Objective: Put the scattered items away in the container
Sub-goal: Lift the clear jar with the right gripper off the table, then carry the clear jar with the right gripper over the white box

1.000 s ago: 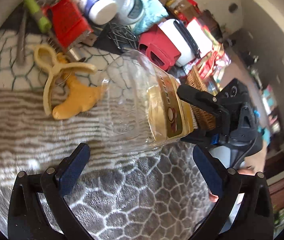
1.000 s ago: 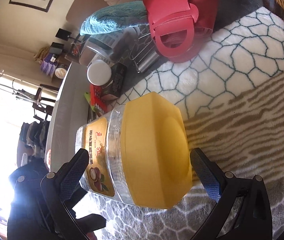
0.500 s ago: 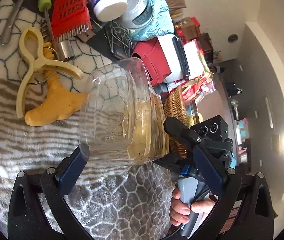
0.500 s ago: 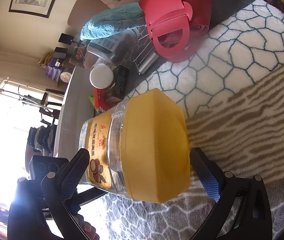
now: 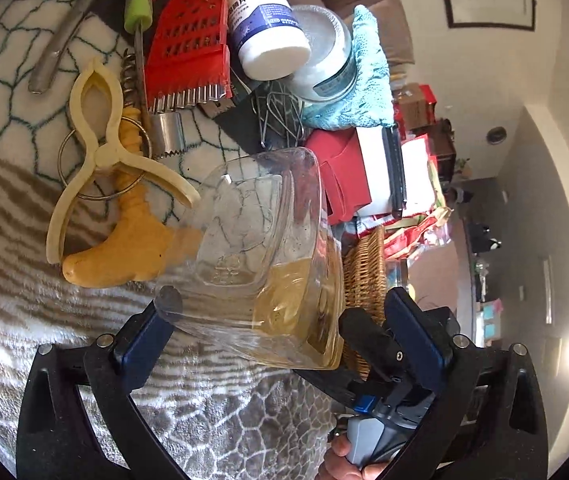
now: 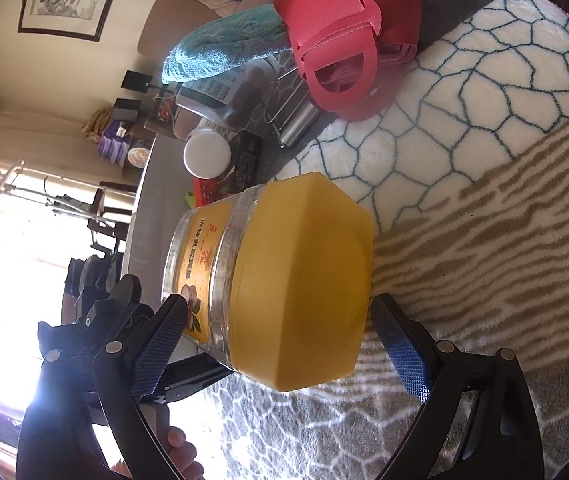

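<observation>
Jaws of both grippers are closing on one jar [image 5: 268,264], which lies on its side on the rug [image 5: 24,320]. The left gripper [image 5: 280,332] comes at the clear base, its near pad seemingly touching the base's edge while the far pad still stands off. The right gripper [image 6: 280,344] comes at the lid [image 6: 304,284] from the opposite end; one pad sits against the labelled wall by the lid, the other is just beside the lid with a sliver of rug showing between. Neither pair is clamped yet. Amber liquid pools along the jar's lower side.

Just beyond the jar lie a yellow clip [image 5: 96,160] and a yellow toy [image 5: 124,256], the toy touching or just under the jar's base. Farther off sit a red grater [image 5: 188,40], a white bottle [image 5: 264,28], a teal cloth [image 5: 364,76] and a red bag [image 6: 348,36]. A wicker basket [image 5: 364,272], probably the container, shows behind the jar in the left view, mostly hidden.

The risks look plain. The jar's wall is smooth and rounded, so pads closing off-centre could squeeze it out sideways. Two grippers gripping opposite ends could twist the lid loose if they turn against each other, and the liquid would spill on the rug. The shifting liquid may also tip the jar once lifted. The toy could be dragged along.
</observation>
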The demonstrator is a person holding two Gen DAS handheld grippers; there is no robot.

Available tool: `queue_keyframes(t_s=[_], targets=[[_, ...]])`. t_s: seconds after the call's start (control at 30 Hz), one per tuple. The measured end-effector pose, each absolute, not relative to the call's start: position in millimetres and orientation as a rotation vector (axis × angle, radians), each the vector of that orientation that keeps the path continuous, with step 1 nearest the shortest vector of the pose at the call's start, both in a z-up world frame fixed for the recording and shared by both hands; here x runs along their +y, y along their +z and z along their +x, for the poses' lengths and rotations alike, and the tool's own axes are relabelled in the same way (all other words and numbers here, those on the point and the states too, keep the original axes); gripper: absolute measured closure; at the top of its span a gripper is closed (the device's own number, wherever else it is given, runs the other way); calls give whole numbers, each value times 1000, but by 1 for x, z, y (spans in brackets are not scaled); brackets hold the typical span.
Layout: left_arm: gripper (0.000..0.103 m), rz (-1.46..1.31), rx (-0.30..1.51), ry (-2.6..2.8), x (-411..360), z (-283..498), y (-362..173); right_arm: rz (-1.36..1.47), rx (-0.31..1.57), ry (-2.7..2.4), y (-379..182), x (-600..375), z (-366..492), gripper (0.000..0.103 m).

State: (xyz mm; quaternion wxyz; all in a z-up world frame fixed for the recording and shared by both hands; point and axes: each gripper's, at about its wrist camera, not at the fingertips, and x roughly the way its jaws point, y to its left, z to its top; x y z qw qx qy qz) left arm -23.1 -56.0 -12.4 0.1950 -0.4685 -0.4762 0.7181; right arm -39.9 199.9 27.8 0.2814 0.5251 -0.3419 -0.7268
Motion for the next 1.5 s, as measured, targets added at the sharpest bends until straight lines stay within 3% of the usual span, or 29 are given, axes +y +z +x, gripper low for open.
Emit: queue_keyframes(t_s=[0.03,0.17,0.5,0.53,0.63,0.7,0.77,0.83,1.07,1.2,1.27,1.5], targets=[[19,-1333,-1313,2036,-55,-22,-14,1410,-920,-1948,27,201,-40,15],[26,-1336,-1290,2019,-56,-16,-17,1411,-943,-1929,26,202,-40,26],[28,-1302,-1328,1967,-62,-9,-13,1376,-839,-1950,39,186,-34,31],[24,-1329,-1348,1970,-64,-9,-16,1381,-823,-1954,40,184,-33,31],[28,-1303,-1441,1946,-75,-8,-22,1412,-789,-1962,40,182,-33,31],[27,-1297,-1469,1925,-78,-10,-24,1375,-682,-2063,56,184,-32,29],[21,-1315,-1472,1908,-76,-15,-23,1283,-490,-2193,80,185,-29,11],[16,-1329,-1466,1895,-74,-19,-22,1159,-312,-2225,98,182,-27,0],[15,-1378,-1433,1892,-68,-27,-20,1058,343,-2085,82,148,-28,0],[18,-1413,-1424,1913,-65,-29,-21,975,455,-1978,75,137,-26,0],[28,-1432,-1414,1935,-64,-30,-22,1007,451,-1902,72,132,-33,0],[31,-1413,-1444,1921,-66,-30,-25,1026,516,-1832,63,112,-50,0]])
